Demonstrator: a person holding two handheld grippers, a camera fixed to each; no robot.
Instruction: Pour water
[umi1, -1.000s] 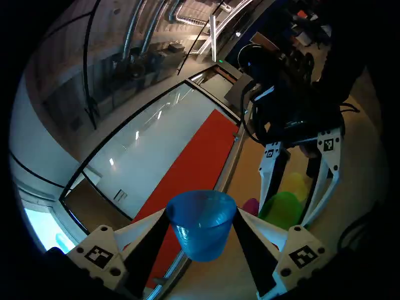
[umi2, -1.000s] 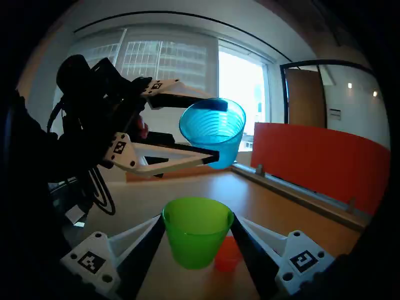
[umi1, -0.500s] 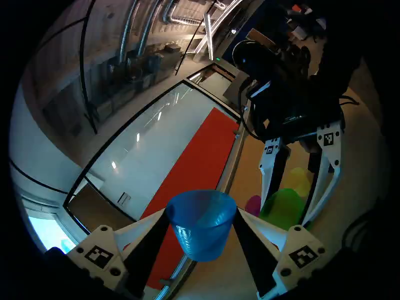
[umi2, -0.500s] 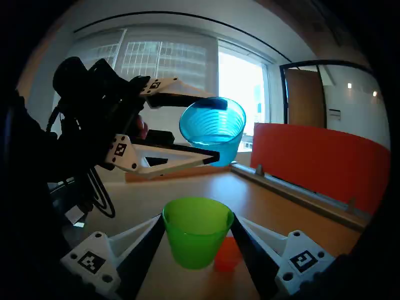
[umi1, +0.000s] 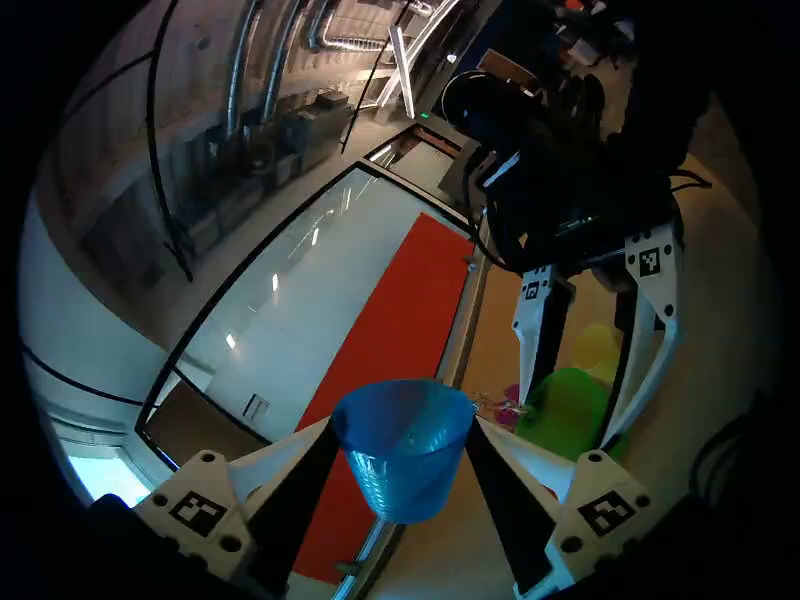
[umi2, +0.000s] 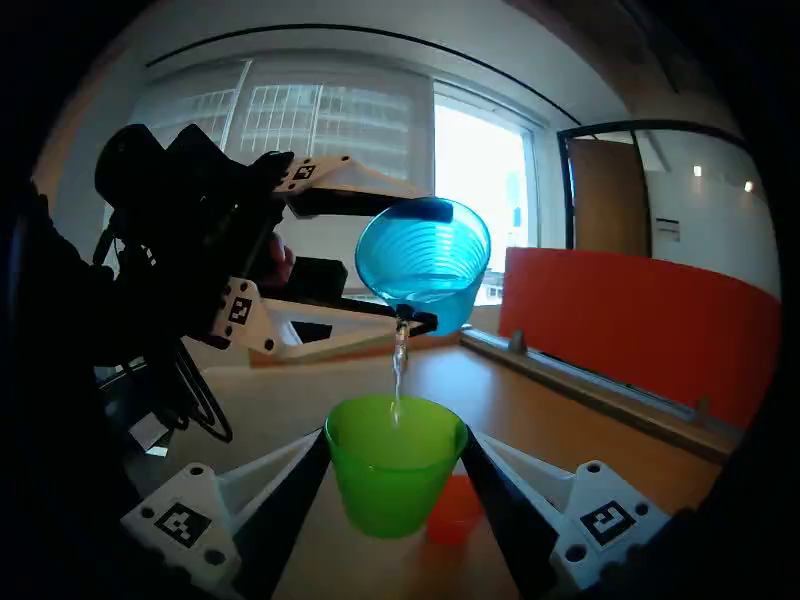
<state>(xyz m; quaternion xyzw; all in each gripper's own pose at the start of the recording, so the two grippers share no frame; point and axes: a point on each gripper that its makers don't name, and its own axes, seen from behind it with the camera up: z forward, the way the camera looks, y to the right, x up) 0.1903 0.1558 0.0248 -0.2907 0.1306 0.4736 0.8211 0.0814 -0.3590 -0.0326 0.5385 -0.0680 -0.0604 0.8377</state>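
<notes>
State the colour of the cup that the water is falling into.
It is a green cup, clearest in the right gripper view.

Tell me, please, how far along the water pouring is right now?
Done: the left gripper holds the blue cup tilted above the green cup, which the right gripper grips. In hand: a thin stream of water falls from the blue cup's lip into the green cup. Left: water shows inside the blue cup, so the pour is likely unfinished; after it, righting the cup.
</notes>
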